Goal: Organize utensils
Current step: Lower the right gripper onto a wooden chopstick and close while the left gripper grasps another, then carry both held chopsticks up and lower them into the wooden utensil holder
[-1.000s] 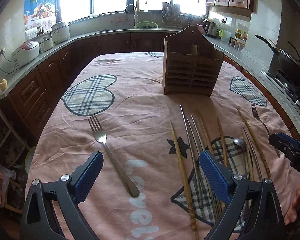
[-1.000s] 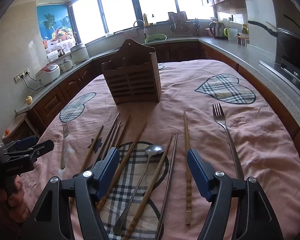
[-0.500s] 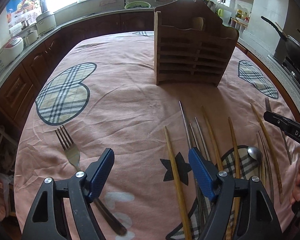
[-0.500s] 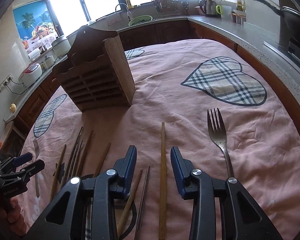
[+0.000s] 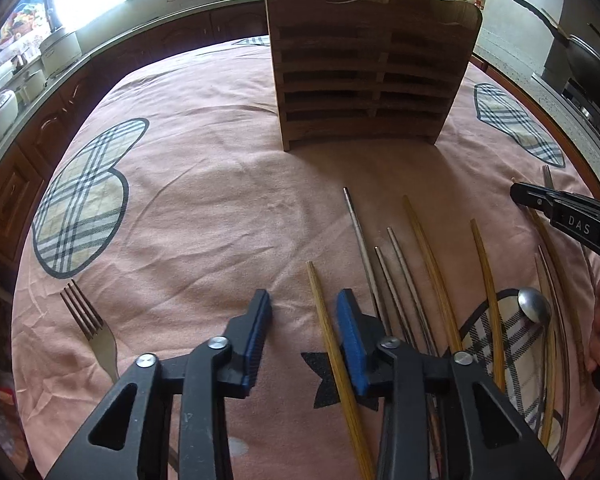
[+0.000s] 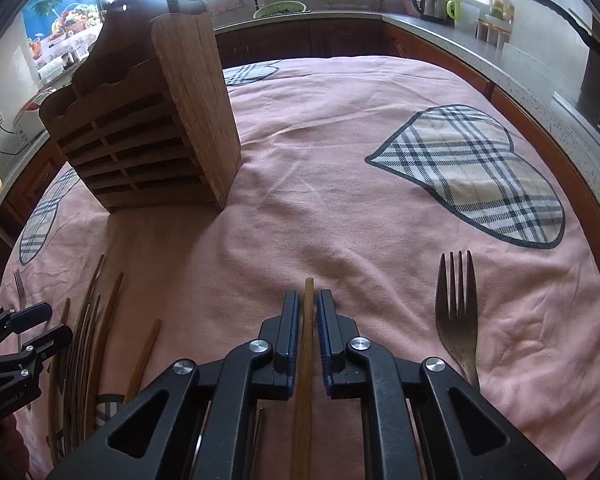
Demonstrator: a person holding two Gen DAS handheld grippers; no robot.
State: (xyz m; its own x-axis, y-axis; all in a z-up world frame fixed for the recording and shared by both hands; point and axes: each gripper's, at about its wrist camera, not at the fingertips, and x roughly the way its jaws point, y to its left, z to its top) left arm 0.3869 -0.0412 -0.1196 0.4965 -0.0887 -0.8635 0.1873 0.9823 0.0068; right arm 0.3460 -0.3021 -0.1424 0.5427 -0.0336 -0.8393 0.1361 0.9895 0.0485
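– Two bits of writing are all I can read. On the side of my right gripper (image 5: 520, 196), seen from the left camera, white capitals spell "DAS". On the body of my left gripper (image 6: 56, 322), seen from the right camera, a small white line looks like "GenRobot.AI", though it is tiny and I would not swear to each letter.

– Anything on the holder or the cloth?

– No letters that I can make out. The wooden utensil holder (image 5: 364, 80) stands upright at the far side of the pink cloth (image 5: 220, 200), slats facing me.

– Where are the chopsticks against your jaws?

– On the left, the pale chopstick (image 5: 332, 344) lies between my jaws, right against the right-hand pad, with a clear gap to the left-hand pad. The jaws are closing and have not yet pinched it.

– And the right?

– The jaws are drawn in as far as they go, one blue pad on either side of the dark chopstick (image 6: 306, 320). It runs straight down the middle and its tip pokes out just past the fingertips. It lies flat on the cloth.

– What lies around them?

– Beside the pale chopstick, on its right, are the metal chopsticks (image 5: 358, 232), more wooden ones and a spoon (image 5: 534, 304). One fork (image 5: 96, 332) lies well to the left of my left jaws, and another fork (image 6: 458, 312) lies near the right of my right jaws.
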